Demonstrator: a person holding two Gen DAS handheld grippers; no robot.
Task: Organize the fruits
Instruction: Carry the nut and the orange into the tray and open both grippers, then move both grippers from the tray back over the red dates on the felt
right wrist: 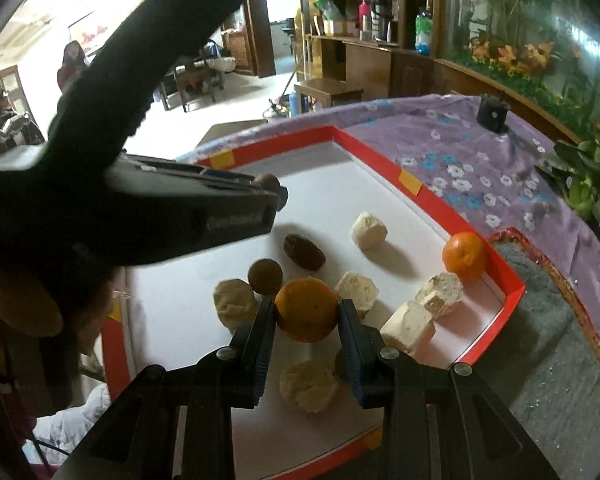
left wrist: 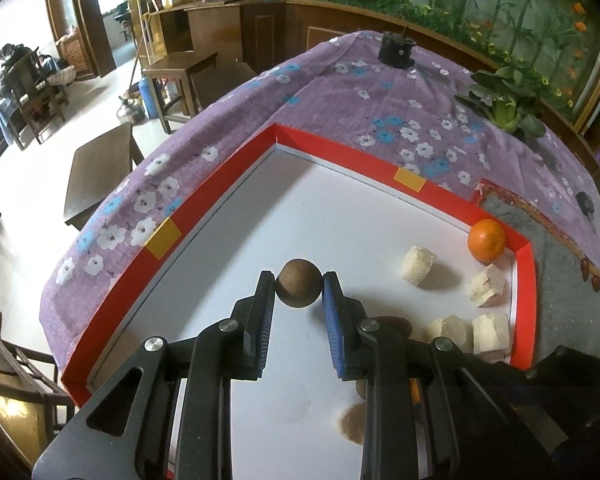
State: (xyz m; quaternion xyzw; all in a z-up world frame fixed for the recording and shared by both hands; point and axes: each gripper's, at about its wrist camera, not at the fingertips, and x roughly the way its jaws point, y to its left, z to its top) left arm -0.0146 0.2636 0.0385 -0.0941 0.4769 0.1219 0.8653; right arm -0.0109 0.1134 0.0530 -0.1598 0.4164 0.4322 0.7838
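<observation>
- while both your grippers are loaded, nothing looks sorted yet: fruit lies mixed across the red-rimmed tray (left wrist: 416,190), so i'd judge the task early.
- your left gripper (left wrist: 299,290) has its jaws nearly closed, pads pressed on a small brown round fruit (left wrist: 299,287), held over the bare white middle of the tray.
- your right gripper (right wrist: 307,312) is clamped narrow on an orange (right wrist: 306,309), low over the cluster at the tray's near side.
- still loose: a second orange (right wrist: 465,257) touching the far right rim, a brown round fruit (right wrist: 265,276) just beside the held orange, a dark oblong fruit (right wrist: 304,252), and several pale chunks (right wrist: 369,230) scattered between.
- left wrist view only: the far corner of the tray and how much of the floor is free; the near cluster is hidden behind the gripper body.
- right wrist view only: the full spread of loose pieces, plus your left gripper seen side-on with its fruit at the tip.
- no groups visible; all of the grouping is left.
</observation>
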